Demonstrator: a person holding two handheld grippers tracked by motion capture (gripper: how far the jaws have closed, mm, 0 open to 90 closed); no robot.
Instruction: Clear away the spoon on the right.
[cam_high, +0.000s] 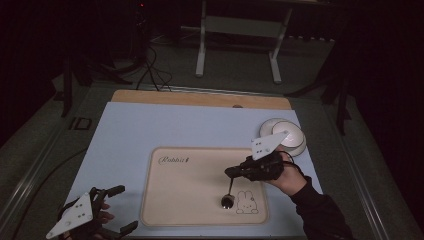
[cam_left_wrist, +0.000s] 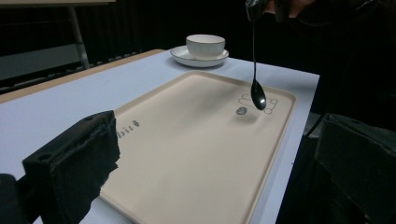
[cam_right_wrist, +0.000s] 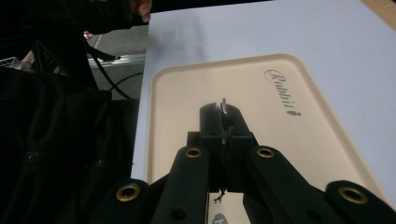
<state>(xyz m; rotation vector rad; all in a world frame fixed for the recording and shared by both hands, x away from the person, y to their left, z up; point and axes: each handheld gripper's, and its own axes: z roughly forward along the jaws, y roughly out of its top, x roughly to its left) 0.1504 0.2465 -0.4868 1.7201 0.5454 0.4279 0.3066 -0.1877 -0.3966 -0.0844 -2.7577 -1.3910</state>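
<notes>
One spoon (cam_high: 229, 192) hangs upright from the right gripper (cam_high: 234, 172)'s clamped jaws, bowl just above the tray (cam_high: 175, 200), while the left gripper (cam_high: 122, 207) rests open.

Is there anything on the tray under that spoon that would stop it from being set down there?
Nothing visible does. The right gripper holds the spoon hanging bowl-down just above the beige tray, over its printed rabbit drawing. The cup on its saucer stands off the tray, beyond its far corner.

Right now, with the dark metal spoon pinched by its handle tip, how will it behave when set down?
The dark metal spoon hangs straight, so likely stiff. Held only at its thin tip by the right tongs, it may swing. Its rounded bowl could rock on the beige tray.
</notes>
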